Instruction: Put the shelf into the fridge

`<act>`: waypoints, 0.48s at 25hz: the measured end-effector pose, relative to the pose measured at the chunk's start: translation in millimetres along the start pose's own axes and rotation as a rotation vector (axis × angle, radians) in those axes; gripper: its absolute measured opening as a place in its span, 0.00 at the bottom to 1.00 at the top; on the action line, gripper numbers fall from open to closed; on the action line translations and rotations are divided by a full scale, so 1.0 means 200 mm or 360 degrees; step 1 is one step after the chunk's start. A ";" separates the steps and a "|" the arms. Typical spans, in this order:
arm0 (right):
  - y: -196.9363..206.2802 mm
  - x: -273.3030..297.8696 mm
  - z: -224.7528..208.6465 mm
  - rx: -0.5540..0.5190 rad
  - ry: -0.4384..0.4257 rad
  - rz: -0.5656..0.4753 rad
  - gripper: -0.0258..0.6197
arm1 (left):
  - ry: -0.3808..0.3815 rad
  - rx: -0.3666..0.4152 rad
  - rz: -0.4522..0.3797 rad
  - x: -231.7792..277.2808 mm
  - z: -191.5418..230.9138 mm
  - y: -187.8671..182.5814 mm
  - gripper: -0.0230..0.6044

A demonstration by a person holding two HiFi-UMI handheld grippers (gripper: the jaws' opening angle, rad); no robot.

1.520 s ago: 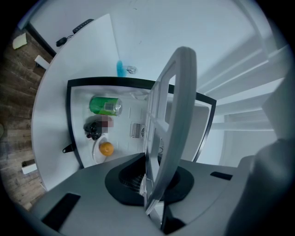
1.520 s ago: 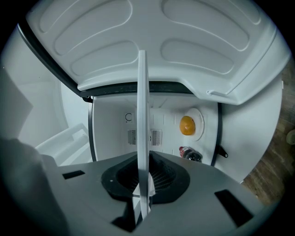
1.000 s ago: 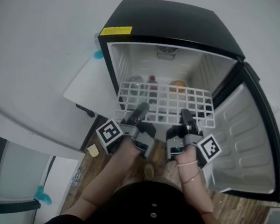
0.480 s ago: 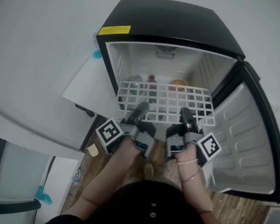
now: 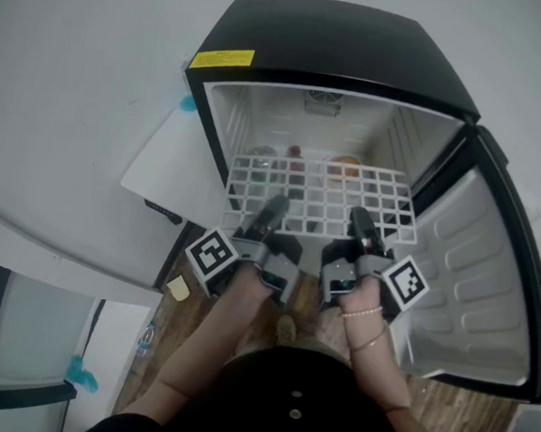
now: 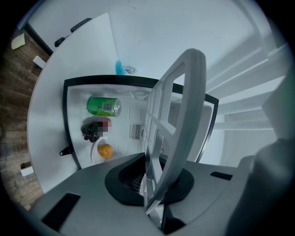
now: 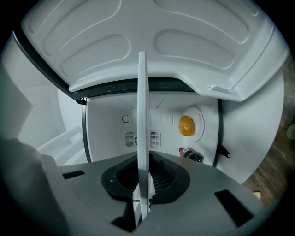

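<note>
Entry, as I stood over it:

1. Black-topped fridge [image 5: 342, 43], open, at 12 o'clock; yellow label [image 5: 223, 59] at its 10 o'clock corner.
2. Door [image 5: 491, 277] swung out toward 4 o'clock.
3. White wire shelf [image 5: 320, 191], level in the opening.
4. My left gripper [image 5: 276, 204] and right gripper [image 5: 358, 214], tips at its near edge, 7 and 5 o'clock.
5. Wood floor [image 5: 186, 321] at 7 o'clock.

Light: soft, even light is filling the white fridge [image 5: 288, 118] interior.
Shadows: the wooden floor [image 5: 181, 320] is lying dim.
Distortion: fisheye bending is curving straight edges, and dark vignettes are ringing both gripper views.
Focus: the shelf [image 6: 184, 101] is blurring close to the left gripper view's lens.
</note>
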State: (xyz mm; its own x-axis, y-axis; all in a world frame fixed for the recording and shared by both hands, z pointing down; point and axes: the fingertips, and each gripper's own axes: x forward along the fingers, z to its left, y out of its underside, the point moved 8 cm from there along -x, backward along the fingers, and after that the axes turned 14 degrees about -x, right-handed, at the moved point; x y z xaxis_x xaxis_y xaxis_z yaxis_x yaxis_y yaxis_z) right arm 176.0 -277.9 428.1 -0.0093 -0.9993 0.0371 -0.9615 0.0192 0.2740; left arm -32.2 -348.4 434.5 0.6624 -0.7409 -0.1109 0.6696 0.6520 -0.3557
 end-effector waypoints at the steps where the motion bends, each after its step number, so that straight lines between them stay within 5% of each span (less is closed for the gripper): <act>1: 0.00 0.00 0.00 0.0001 -0.0001 0.0002 0.09 | 0.0000 0.0001 -0.0003 0.00 0.00 0.00 0.09; 12: 0.00 0.01 0.03 0.0004 -0.0078 0.0034 0.09 | 0.0053 0.0063 -0.0026 -0.01 -0.05 0.02 0.09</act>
State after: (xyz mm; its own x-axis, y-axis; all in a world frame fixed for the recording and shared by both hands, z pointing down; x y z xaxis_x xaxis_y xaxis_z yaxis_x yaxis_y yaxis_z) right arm 174.8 -280.8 422.5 -0.0433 -0.9991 -0.0042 -0.9616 0.0405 0.2714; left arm -34.3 -346.7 425.0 0.6403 -0.7559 -0.1366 0.6934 0.6452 -0.3207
